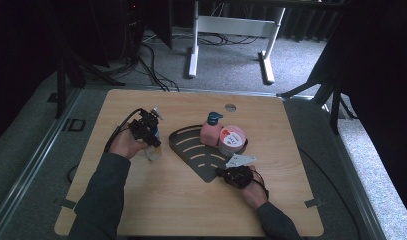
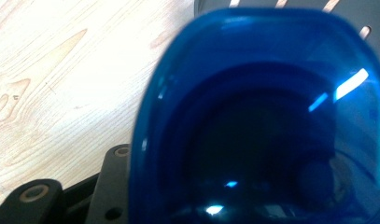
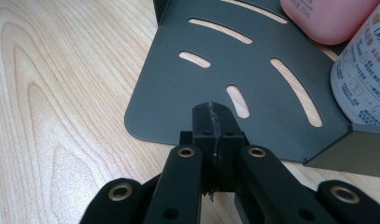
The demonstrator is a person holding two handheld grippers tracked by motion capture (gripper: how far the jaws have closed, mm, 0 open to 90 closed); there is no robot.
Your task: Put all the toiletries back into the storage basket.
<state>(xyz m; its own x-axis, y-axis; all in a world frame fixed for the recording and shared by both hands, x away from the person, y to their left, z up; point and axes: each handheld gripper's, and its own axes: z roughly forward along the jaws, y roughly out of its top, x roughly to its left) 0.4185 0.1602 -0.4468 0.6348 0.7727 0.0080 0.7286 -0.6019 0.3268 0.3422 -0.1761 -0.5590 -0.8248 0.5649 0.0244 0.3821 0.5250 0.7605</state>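
Observation:
My left gripper [image 1: 150, 131] is shut on a clear bottle with a blue cap [image 1: 154, 150], which stands on the wooden table [image 1: 141, 200] left of a dark slotted corner tray [image 1: 188, 145]. In the left gripper view the blue cap [image 2: 262, 121] looms close and blurred, with one black finger [image 2: 114, 182] beside it; the other is hidden. My right gripper [image 1: 220, 172] is shut, its joined tips [image 3: 214, 122] over the near corner of the tray [image 3: 197, 79]. A pink pump bottle [image 1: 211, 131] and a white jar with a pink lid [image 1: 232, 140] stand on the tray.
A round cable hole [image 1: 230, 107] sits near the table's far edge. Bare wood lies to the right of the tray and along the front. Beyond the table, white desk legs [image 1: 193, 55] and cables lie on the grey carpet.

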